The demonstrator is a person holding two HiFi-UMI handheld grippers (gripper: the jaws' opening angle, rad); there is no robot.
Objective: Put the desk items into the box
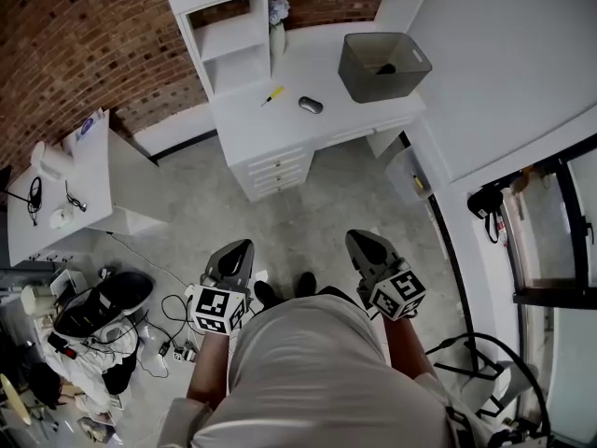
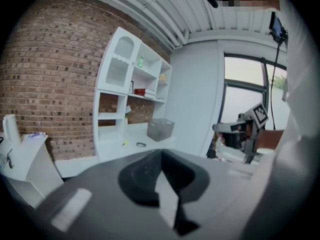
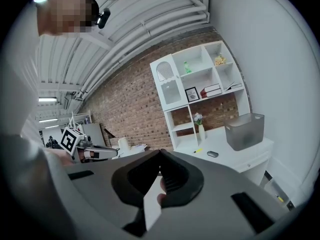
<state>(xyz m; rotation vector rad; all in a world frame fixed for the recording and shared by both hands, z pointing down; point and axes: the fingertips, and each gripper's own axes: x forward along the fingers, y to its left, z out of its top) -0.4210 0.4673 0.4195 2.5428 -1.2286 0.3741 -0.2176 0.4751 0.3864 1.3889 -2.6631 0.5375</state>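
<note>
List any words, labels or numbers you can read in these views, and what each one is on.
No words or numbers can be read anywhere.
Left gripper cube: black-and-white square marker pattern, no letters.
Right gripper cube: the same kind of pattern, no letters.
Framed picture: too small to read.
Blue-printed pack: blurred.

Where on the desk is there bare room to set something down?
The desk's front strip, below the yellow tool and dark oval item, is bare. So is the gap between it and the grey box. The back by the vase is tighter.
</note>
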